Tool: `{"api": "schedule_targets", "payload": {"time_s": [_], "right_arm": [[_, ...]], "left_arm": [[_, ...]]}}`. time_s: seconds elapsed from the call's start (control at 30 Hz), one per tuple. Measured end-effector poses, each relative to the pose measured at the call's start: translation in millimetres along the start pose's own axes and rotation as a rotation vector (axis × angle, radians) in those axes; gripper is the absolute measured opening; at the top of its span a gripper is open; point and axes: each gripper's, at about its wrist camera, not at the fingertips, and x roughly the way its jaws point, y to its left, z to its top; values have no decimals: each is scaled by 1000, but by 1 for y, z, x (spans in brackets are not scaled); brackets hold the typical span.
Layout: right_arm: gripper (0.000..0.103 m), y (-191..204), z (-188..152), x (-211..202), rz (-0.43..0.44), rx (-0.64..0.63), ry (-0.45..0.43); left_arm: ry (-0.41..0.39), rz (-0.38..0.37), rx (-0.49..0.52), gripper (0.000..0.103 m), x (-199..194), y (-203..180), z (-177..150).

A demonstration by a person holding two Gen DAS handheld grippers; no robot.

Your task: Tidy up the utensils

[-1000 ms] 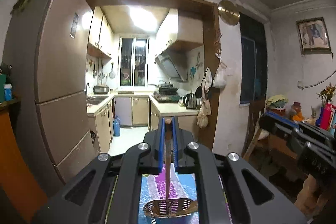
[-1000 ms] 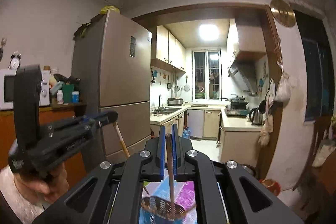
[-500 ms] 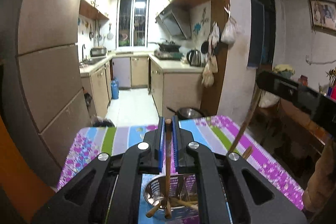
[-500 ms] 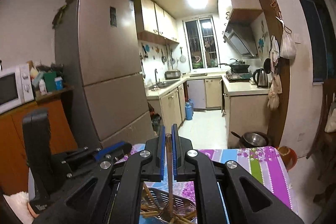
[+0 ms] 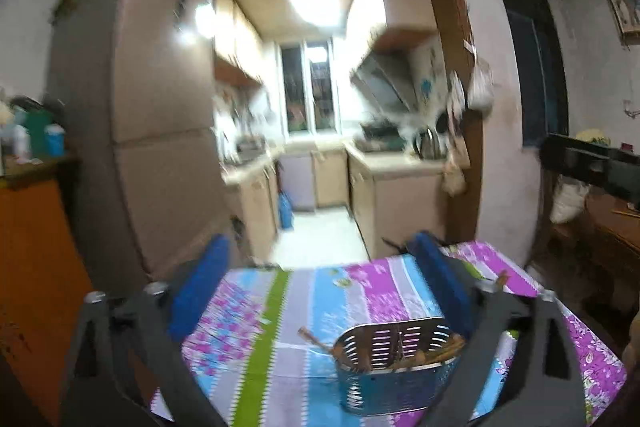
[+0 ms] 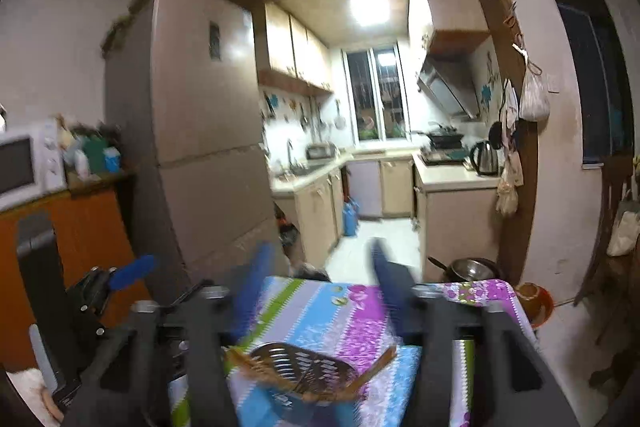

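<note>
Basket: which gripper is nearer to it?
Right, probably. The right gripper hangs just above the basket, which shows centred between its fingers. The left gripper stands off to the basket's left. Both jaws are opening, gripping nothing.

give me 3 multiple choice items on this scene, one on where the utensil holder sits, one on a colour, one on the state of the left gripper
1. Where does the metal utensil holder stand?
A. on the striped tablecloth
B. on the kitchen counter
C. on top of the fridge

2. What colour are the pads on the left gripper?
A. red
B. blue
C. yellow

3. How do the left gripper's jaws stand?
A. clamped on a chopstick
B. shut on nothing
C. spread wide, nothing between them

Answers:
1 A: the holder rests on the flowered, striped cloth.
2 B: both finger pads show blue.
3 C: the jaws are opening, and the wooden sticks lie in the holder.
</note>
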Motion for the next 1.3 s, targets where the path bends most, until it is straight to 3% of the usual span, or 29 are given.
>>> {"api": "schedule_targets", "payload": {"time_s": [0.1, 0.2, 0.33, 0.47, 0.57, 0.8, 1.07, 1.3], "right_arm": [[99, 9, -17, -64, -15, -28, -81], [99, 22, -43, -119, -68, -66, -121], [99, 39, -77, -171, -148, -96, -60], [99, 53, -100, -213, -191, -163, -55], [99, 51, -110, -234, -211, -133, -57], [99, 43, -118, -255, -270, -84, -62], [99, 42, -149, -245, -336, -76, 19], [99, 59, -190, -236, -373, -117, 78]], "left_arm": [[-65, 54, 26, 97, -55, -1, -6], [-15, 49, 15, 97, -89, -3, -14], [48, -31, -47, 97, -136, -8, -29], [-11, -19, -37, 97, -174, -25, -43], [-31, -63, -19, 97, -195, -37, -50], [-109, -44, 24, 97, -231, -53, -60], [-68, -28, 25, 97, -241, -44, -82], [-9, -7, 5, 97, -231, -31, -138]]}}
